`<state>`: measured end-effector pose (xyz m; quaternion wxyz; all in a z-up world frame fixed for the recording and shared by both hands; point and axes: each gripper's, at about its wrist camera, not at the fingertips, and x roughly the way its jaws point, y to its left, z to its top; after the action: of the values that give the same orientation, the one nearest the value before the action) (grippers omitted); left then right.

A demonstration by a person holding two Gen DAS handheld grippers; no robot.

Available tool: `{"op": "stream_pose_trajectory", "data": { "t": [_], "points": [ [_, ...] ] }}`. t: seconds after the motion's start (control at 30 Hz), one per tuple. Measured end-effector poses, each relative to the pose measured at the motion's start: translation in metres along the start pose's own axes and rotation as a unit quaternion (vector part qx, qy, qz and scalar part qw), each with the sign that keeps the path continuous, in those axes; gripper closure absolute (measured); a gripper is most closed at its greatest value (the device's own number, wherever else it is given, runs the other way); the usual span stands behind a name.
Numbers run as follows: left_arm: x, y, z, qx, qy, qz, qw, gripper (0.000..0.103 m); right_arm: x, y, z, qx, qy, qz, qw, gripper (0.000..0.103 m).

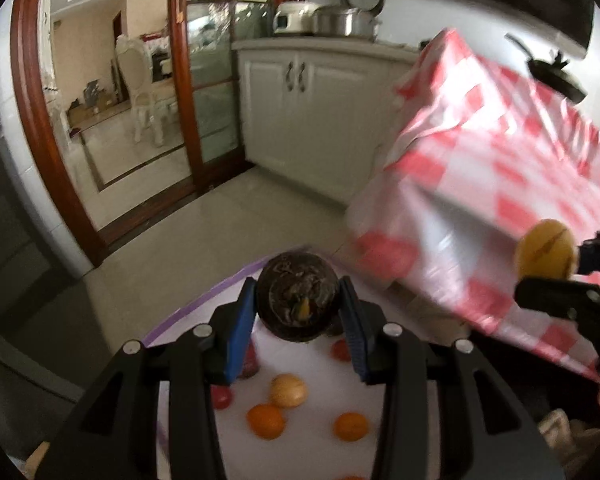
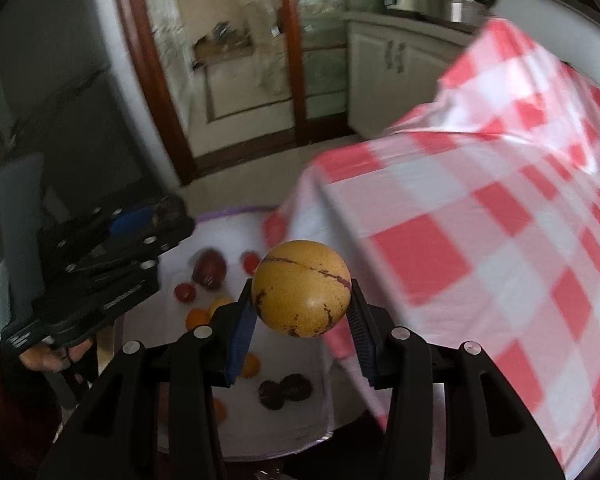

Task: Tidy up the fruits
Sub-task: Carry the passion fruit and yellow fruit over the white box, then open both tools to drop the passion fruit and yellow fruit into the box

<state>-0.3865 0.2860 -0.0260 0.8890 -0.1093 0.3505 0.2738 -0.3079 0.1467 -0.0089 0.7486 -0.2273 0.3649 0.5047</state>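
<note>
The left tongs (image 1: 298, 312) are matte black, with two ribbed blue pads (image 1: 240, 336) set on angular black fingers, and four round silver screw heads (image 1: 202, 331) sit in a row behind the pads. The right tongs (image 2: 302, 312) match them: black linkage arms with slotted cut-outs, blue ribbed pads, silver screws behind. Seen from the right wrist, the left tongs' black body shows small silver screws along its side, and a hand (image 2: 50, 354) below it.
</note>
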Motion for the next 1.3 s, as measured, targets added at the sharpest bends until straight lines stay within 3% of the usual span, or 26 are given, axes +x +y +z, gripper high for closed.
{"op": "stream_pose_trajectory", "data": {
  "t": [0.13,0.33,0.5,0.63,0.87,0.93,1.0,1.2,1.3],
  "points": [
    [0.030,0.016,-0.016,0.004,0.059,0.046,0.9972,0.062,0.036,0.034,-0.010,-0.060,0.046,0.021,0.997,0.059],
    [0.059,0.035,-0.033,0.007,0.130,0.083,0.9880,0.062,0.095,0.068,-0.035,-0.129,0.123,0.026,0.984,0.059],
    [0.078,0.040,-0.056,0.018,0.187,0.087,0.9784,0.062,0.126,0.079,-0.049,-0.135,0.173,0.068,0.973,0.059],
    [0.082,0.038,-0.072,0.021,0.208,0.081,0.9745,0.061,0.140,0.094,-0.064,-0.178,0.200,0.077,0.960,0.059],
    [0.089,0.045,-0.076,-0.009,0.214,0.071,0.9743,0.057,0.150,0.101,-0.079,-0.192,0.221,0.078,0.953,0.057],
    [0.085,0.048,-0.075,-0.021,0.202,0.055,0.9775,0.042,0.146,0.098,-0.074,-0.185,0.210,0.075,0.957,0.047],
    [0.077,0.044,-0.070,-0.022,0.182,0.047,0.9819,0.033,0.140,0.096,-0.069,-0.174,0.195,0.077,0.962,0.024],
    [0.062,0.039,-0.055,-0.021,0.143,0.042,0.9886,0.025,0.117,0.086,-0.057,-0.156,0.179,0.082,0.968,0.016],
    [0.051,0.038,-0.045,-0.019,0.109,0.053,0.9924,0.013,0.106,0.077,-0.042,-0.137,0.168,0.075,0.973,0.016]
  ]
}}
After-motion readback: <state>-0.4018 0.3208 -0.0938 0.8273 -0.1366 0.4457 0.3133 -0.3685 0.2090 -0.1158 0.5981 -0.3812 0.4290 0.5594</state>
